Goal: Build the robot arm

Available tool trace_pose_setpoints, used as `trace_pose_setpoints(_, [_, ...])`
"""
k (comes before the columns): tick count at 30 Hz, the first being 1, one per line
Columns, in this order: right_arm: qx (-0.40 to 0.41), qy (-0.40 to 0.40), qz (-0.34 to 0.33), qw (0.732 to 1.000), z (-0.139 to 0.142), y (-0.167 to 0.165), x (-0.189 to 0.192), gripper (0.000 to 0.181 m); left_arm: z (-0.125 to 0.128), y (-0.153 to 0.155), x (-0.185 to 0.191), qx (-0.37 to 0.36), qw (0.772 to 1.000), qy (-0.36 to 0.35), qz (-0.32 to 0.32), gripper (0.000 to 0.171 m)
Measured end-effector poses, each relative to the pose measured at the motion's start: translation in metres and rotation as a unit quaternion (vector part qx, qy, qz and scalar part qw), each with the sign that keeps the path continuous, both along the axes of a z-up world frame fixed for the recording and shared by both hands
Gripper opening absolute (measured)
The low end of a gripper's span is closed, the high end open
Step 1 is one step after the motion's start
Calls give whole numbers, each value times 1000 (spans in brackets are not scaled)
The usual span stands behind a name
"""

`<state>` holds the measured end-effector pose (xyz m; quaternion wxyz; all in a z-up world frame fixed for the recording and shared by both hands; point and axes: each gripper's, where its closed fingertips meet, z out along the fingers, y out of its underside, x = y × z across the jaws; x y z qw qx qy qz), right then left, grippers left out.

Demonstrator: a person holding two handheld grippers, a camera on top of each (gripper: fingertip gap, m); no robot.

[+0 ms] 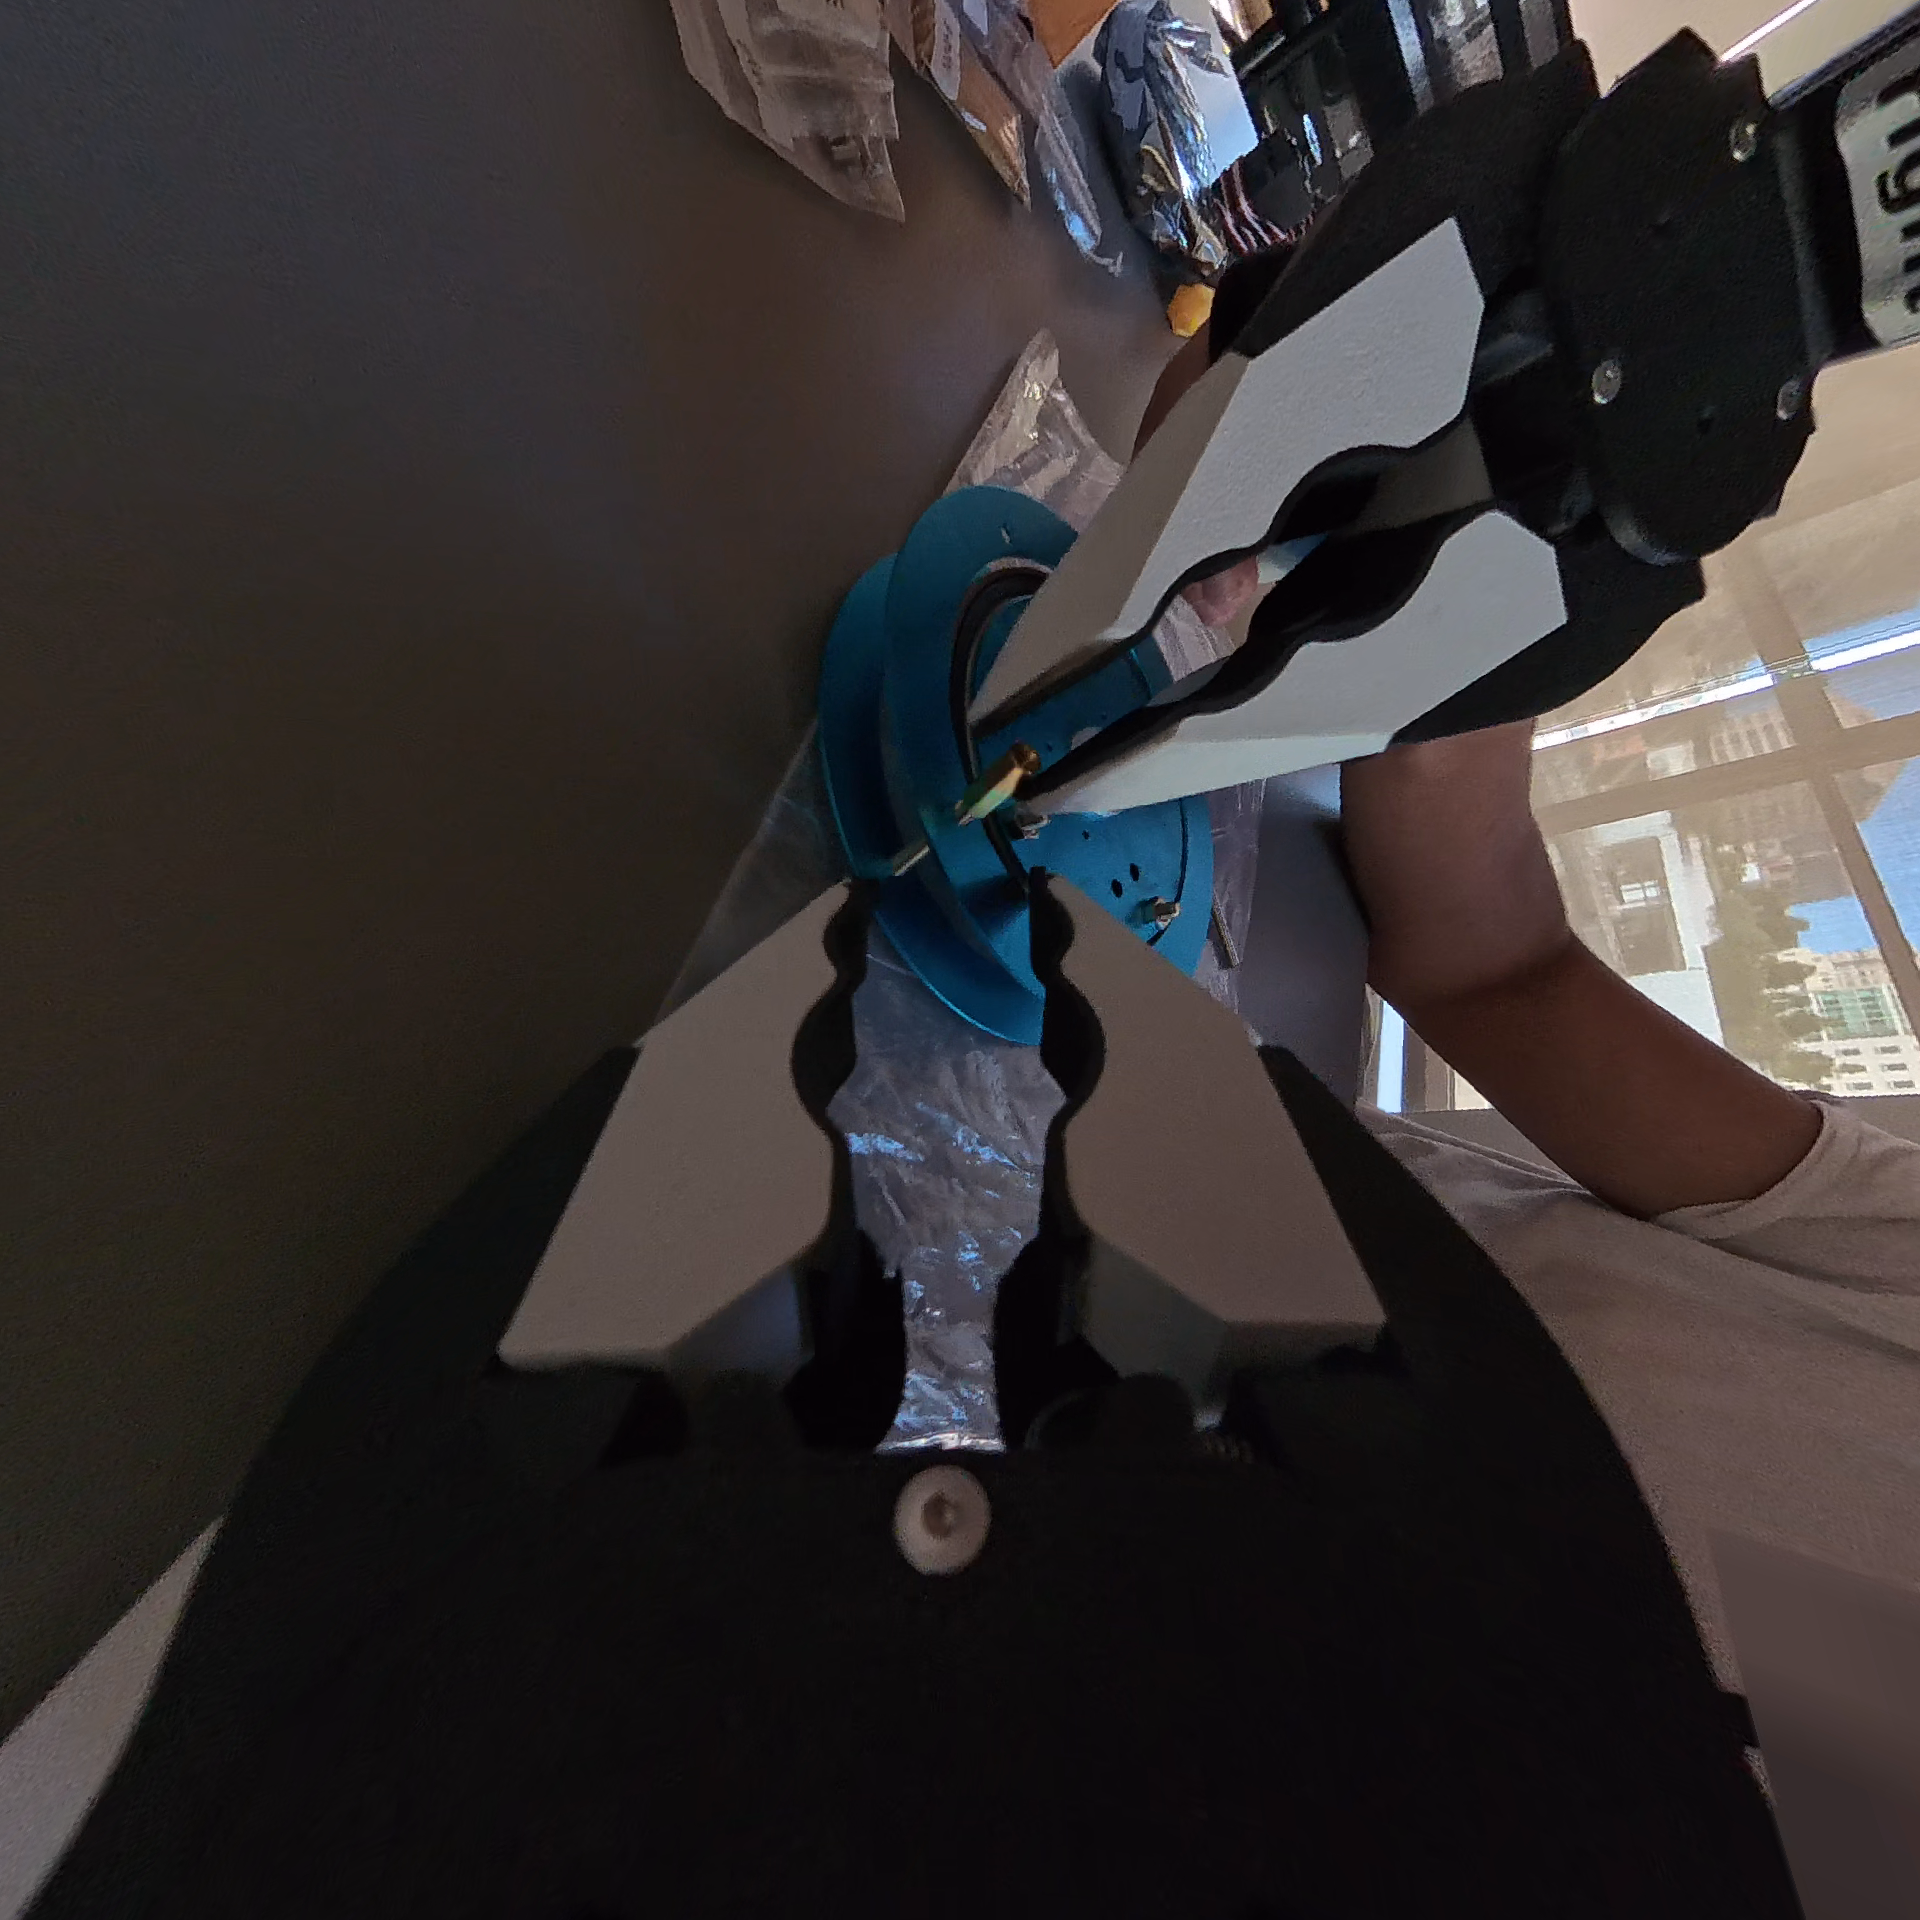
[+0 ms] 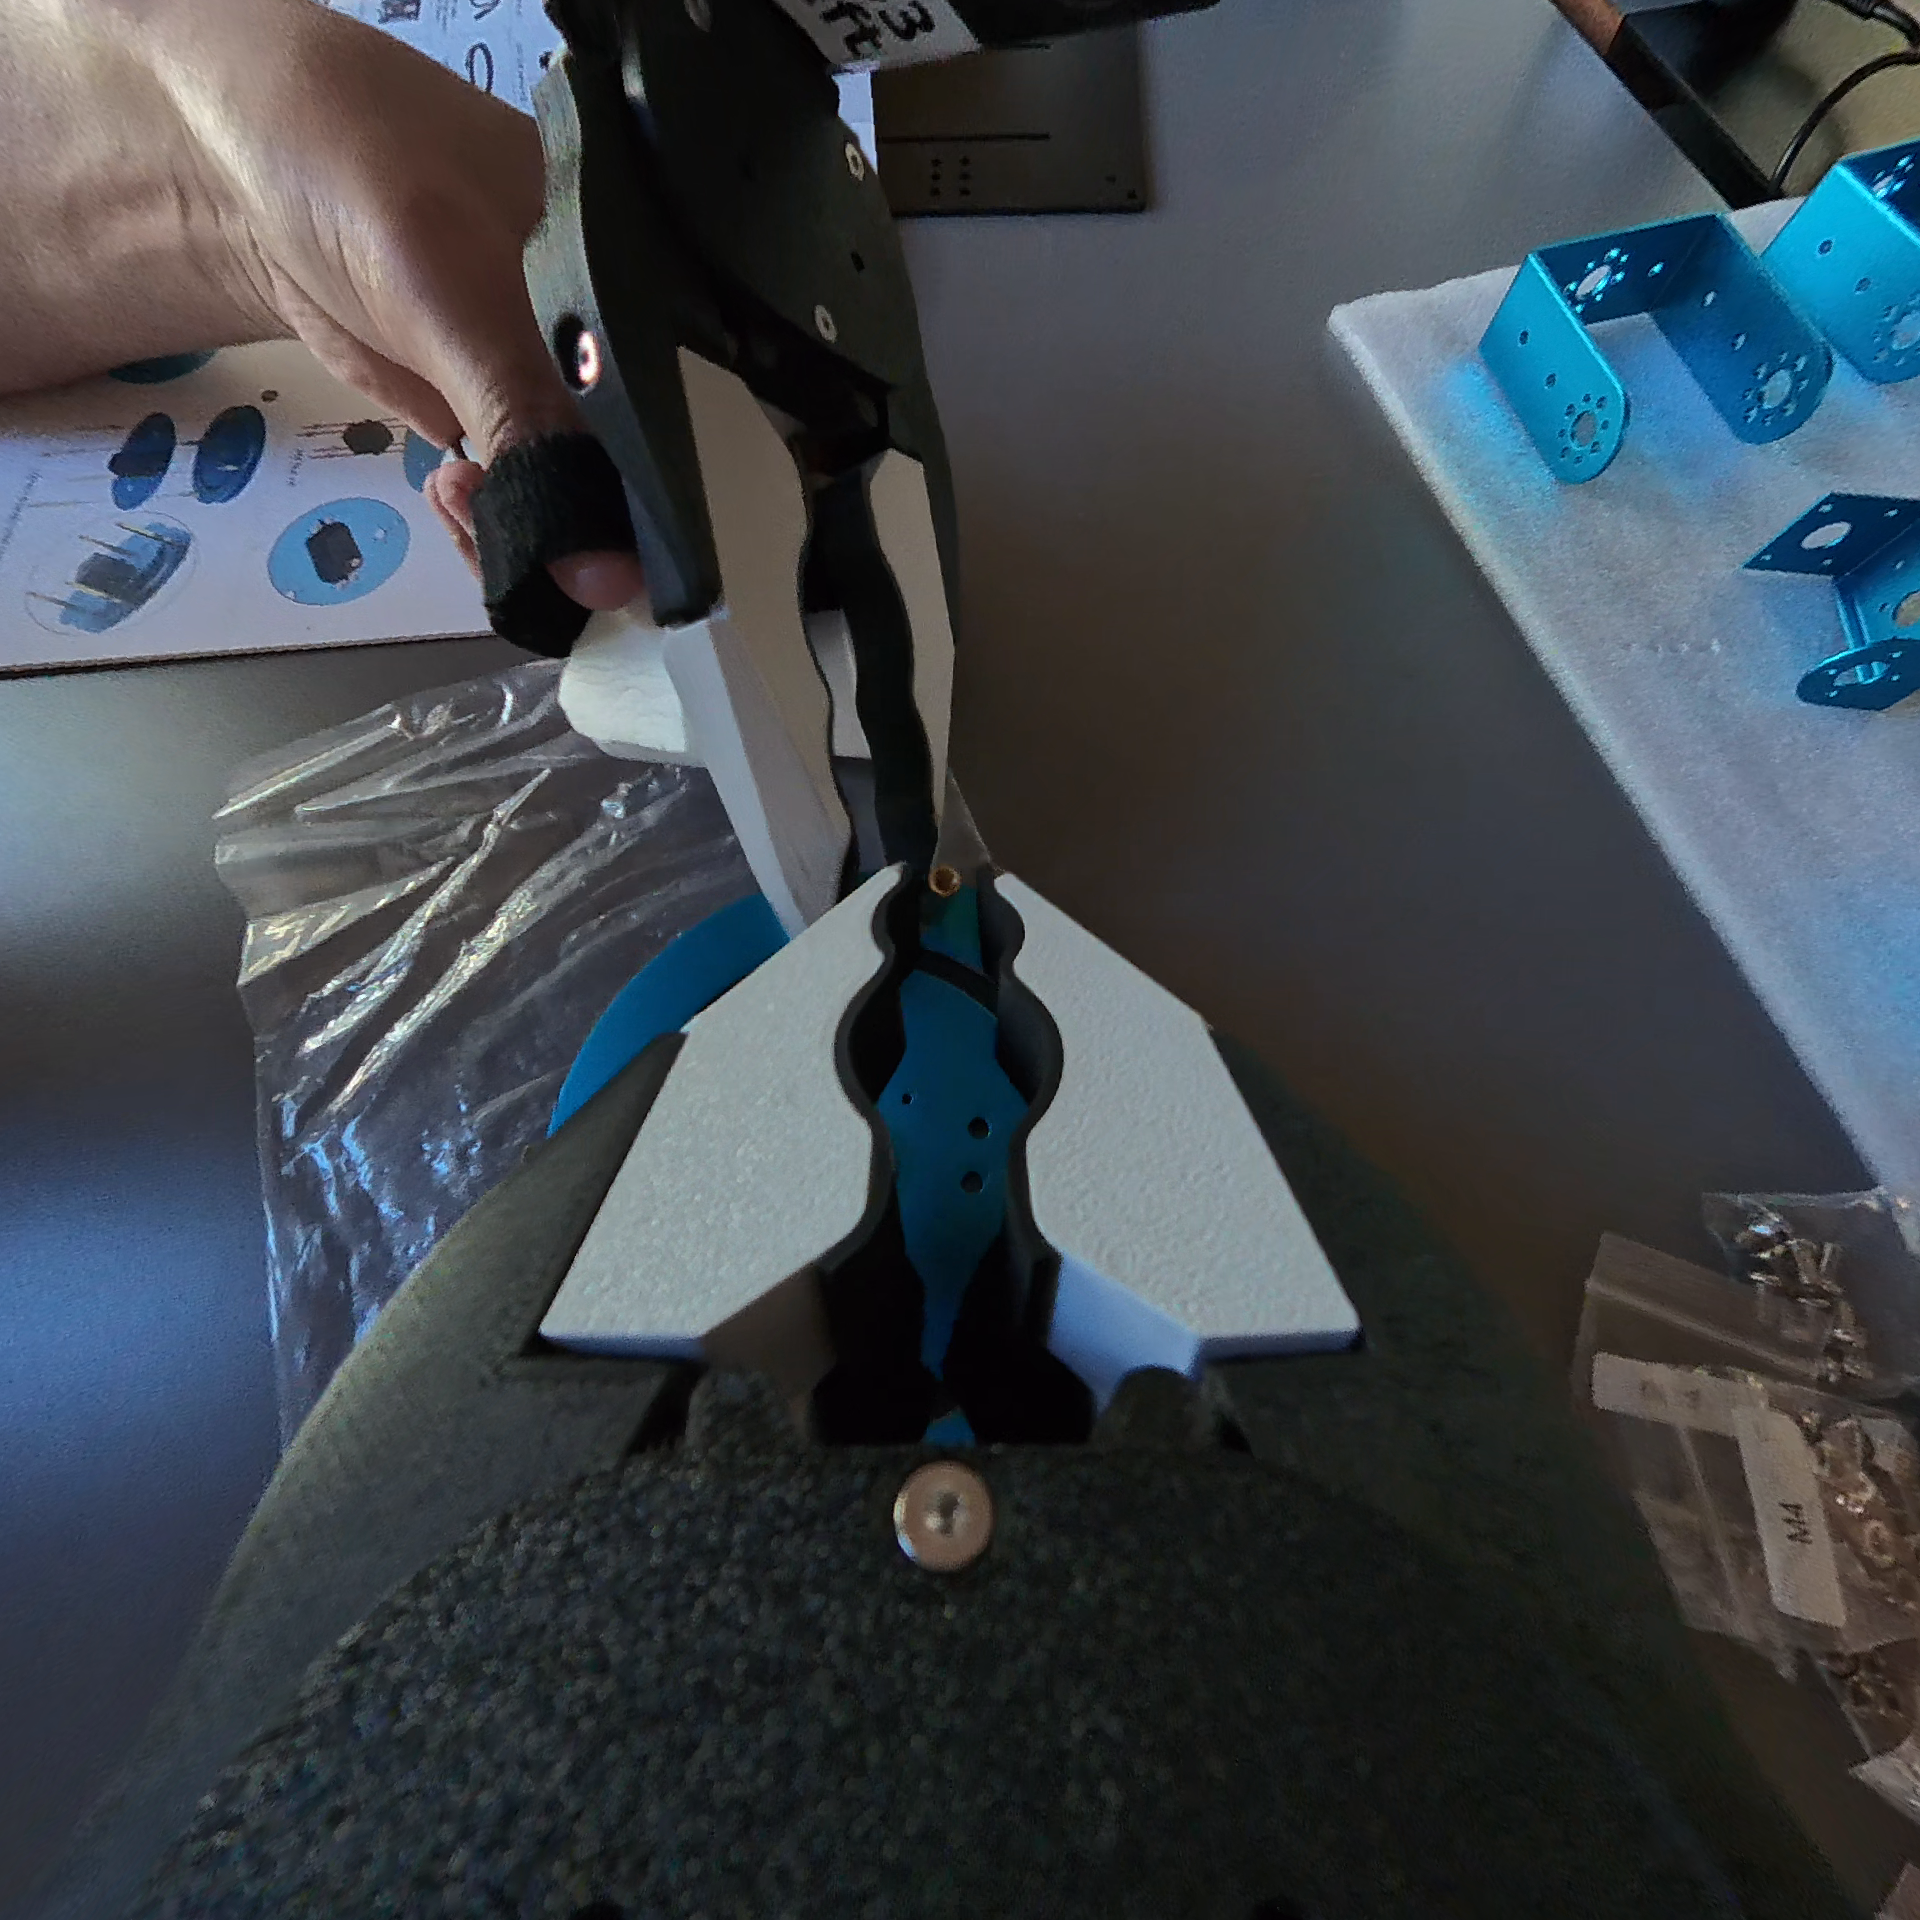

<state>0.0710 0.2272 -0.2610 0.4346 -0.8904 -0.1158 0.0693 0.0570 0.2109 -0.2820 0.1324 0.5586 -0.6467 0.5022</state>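
The right tongs pinch a brass standoff above the blue disc; the left tongs, at six o'clock, grip its rim.

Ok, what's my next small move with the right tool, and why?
Probably ease the right tool forward to seat the brass standoff it pinches against the blue disc: the standoff's tip sits right at the disc, which the left tool appears to steady.

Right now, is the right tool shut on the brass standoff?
Yes: the right tool pinches the brass standoff at its tips, above the blue disc.
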Motion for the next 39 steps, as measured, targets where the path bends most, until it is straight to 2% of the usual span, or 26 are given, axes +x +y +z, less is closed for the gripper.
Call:
trace_pose_setpoints(5, [12, -24, -2, 1000, 2, 3, 0, 10, -1, 0, -1, 9, 1000, -5, 0, 29])
trace_pose_setpoints(13, [14, -19, 0, 1000, 3, 4, -1, 11, -1, -1, -2, 16, 1000, -8, -3, 30])
trace_pose_setpoints(24, [-9, 27, 13, 1000, 5, -9, -4, 6, -1, -1, -2, 10, 1000, -5, -3, 29])
trace_pose_setpoints(27, [18, 47, 23, 998, 12, -5, -8, 11, -1, -1, -2, 9, 1000, -5, -3, 29])
trace_pose_setpoints(30, [10, 36, 29, 999, 5, 0, -11, 17, 0, -1, -2, 9, 1000, -5, -3, 29])
trace_pose_setpoints(35, [-6, 59, 31, 998, 12, -13, -12, 3, 0, -1, -2, 7, 1000, -3, -3, 29])
trace_pose_setpoints(39, [9, 48, 18, 999, 15, -8, -6, 13, 0, -1, -2, 7, 1000, -3, -3, 29])
